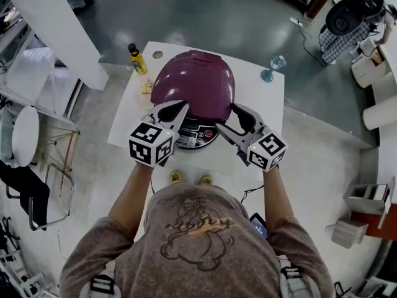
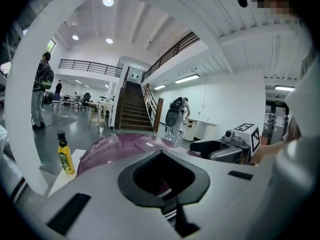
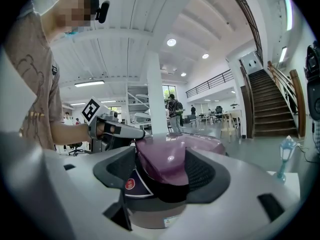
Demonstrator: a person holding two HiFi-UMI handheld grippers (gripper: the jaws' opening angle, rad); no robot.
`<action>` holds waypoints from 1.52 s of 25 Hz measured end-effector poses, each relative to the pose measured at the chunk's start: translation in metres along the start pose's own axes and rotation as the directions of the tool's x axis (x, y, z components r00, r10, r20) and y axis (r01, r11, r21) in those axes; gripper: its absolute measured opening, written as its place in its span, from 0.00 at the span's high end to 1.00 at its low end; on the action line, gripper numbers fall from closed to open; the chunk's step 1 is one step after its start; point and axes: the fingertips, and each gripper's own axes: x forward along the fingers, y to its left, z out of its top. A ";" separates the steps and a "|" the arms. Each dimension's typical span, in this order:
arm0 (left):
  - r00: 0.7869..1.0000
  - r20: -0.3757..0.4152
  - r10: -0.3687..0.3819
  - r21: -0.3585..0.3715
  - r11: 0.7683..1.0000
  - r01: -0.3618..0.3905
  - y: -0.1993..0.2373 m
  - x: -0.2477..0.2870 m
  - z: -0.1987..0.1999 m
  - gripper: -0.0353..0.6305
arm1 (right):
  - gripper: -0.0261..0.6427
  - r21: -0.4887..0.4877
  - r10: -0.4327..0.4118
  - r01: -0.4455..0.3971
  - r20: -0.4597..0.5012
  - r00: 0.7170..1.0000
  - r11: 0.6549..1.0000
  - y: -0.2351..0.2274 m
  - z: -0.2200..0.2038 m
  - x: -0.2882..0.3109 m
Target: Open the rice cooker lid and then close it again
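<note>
**1. State.** The lid point(image 1: 193, 82) is down on the cooker point(image 1: 197, 135), which stands mid-table point(image 1: 263, 104). My right tongs point(image 3: 162, 156) are spread wide, with the lid's front lip between the jaws. I see no firm pinch on it. My left tongs point(image 2: 162, 153) are pressed together and empty, at the lid's left front. I cannot tell whether they touch it.

**2. Step, as I judge it.** Take the front lip and raise the lid.

**3. Method.**
- Centre the lip between the right jaws and close until both pads bear evenly. The glossy dome will likely slip under a one-sided grip.
- Lift along the hinge arc, up and away from me, not straight up.
- Steady the body with the left tongs so the cooker does not slide toward the bottle point(image 1: 137, 59) or the glass point(image 1: 273, 67).
</note>
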 end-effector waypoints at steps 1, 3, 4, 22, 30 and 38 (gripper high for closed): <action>1.000 -0.003 0.000 0.002 1.000 0.000 0.000 0.000 -0.001 0.92 | 0.51 0.002 0.001 -0.001 -0.001 1.000 1.000 0.000 -0.001 0.000; 1.000 -0.010 0.000 0.006 1.000 0.001 0.000 0.001 -0.002 0.92 | 0.52 0.004 0.003 -0.003 -0.001 1.000 1.000 0.000 -0.002 -0.001; 1.000 -0.014 -0.001 0.006 1.000 0.001 -0.001 0.001 -0.003 0.92 | 0.53 0.005 0.003 -0.003 -0.002 1.000 1.000 -0.001 -0.002 -0.001; 0.991 -0.131 -0.033 0.005 0.999 0.034 0.002 0.008 -0.025 0.92 | 0.59 0.041 -0.007 0.009 -0.035 0.999 0.999 -0.004 -0.019 0.002; 0.985 -0.170 -0.037 0.025 0.999 0.041 0.001 0.009 -0.032 0.92 | 0.63 0.040 -0.024 0.025 -0.042 0.999 0.999 -0.005 -0.025 0.002; 0.978 -0.204 -0.042 0.031 0.998 0.049 -0.001 0.011 -0.036 0.92 | 0.69 0.048 -0.044 0.047 -0.051 0.998 0.998 -0.011 -0.028 0.001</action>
